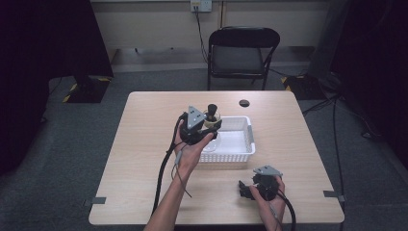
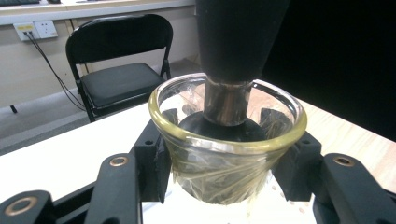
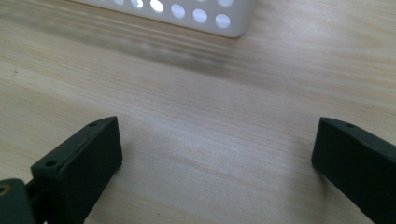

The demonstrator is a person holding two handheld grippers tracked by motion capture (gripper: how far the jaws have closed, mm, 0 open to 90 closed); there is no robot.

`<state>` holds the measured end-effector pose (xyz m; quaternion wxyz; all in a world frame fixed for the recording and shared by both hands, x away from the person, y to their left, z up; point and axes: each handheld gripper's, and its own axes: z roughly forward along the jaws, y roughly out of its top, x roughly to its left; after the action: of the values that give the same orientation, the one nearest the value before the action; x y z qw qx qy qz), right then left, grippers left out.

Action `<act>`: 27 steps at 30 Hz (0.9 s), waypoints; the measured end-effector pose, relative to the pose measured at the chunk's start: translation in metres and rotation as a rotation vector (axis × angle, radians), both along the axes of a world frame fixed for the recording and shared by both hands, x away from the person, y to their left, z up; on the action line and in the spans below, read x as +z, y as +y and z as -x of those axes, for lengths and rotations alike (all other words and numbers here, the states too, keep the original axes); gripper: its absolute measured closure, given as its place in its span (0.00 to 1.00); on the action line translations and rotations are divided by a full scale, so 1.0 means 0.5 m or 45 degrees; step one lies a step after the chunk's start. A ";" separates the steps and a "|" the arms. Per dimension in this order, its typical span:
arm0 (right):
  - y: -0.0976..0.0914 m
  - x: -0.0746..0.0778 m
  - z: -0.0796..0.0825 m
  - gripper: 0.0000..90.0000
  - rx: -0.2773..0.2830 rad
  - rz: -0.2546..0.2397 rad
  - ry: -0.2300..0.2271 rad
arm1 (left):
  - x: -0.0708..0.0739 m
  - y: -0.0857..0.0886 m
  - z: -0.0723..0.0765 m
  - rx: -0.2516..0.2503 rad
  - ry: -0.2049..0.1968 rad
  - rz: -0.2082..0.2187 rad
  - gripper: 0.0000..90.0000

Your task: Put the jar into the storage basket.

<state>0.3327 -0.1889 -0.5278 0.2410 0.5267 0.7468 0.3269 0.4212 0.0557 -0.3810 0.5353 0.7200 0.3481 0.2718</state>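
Note:
A clear glass cup [image 2: 229,154] with a yellowish rim has a black cone-shaped tool with a metal neck [image 2: 238,37] standing in it. My left gripper [image 2: 224,158] is shut on the cup, one jaw on each side of its wall. In the high view the left gripper [image 1: 211,126] holds the cup [image 1: 210,120] above the left end of a white perforated basket [image 1: 240,156], and the tool's black top [image 1: 211,109] sticks up. My right gripper [image 1: 243,190] rests low near the table's front right, open. Only bare wood lies between its jaws [image 3: 215,154].
A black folding chair [image 1: 240,53] stands beyond the table's far edge, and it appears in the left gripper view [image 2: 116,70] too. There is a small round hole [image 1: 244,103] in the tabletop behind the basket. The basket's corner [image 3: 187,14] lies ahead of the right gripper.

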 end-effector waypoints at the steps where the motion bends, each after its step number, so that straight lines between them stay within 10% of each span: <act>1: 0.000 0.000 0.000 0.01 0.000 0.001 -0.001 | -0.004 -0.001 -0.006 0.005 0.011 0.004 0.51; 27: 0.000 0.000 0.000 0.01 0.000 -0.001 -0.001 | -0.118 -0.005 -0.059 0.040 0.126 -0.023 0.51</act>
<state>0.3327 -0.1889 -0.5278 0.2411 0.5267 0.7465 0.3272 0.4507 0.0530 -0.4402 0.5066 0.7319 0.3830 0.2472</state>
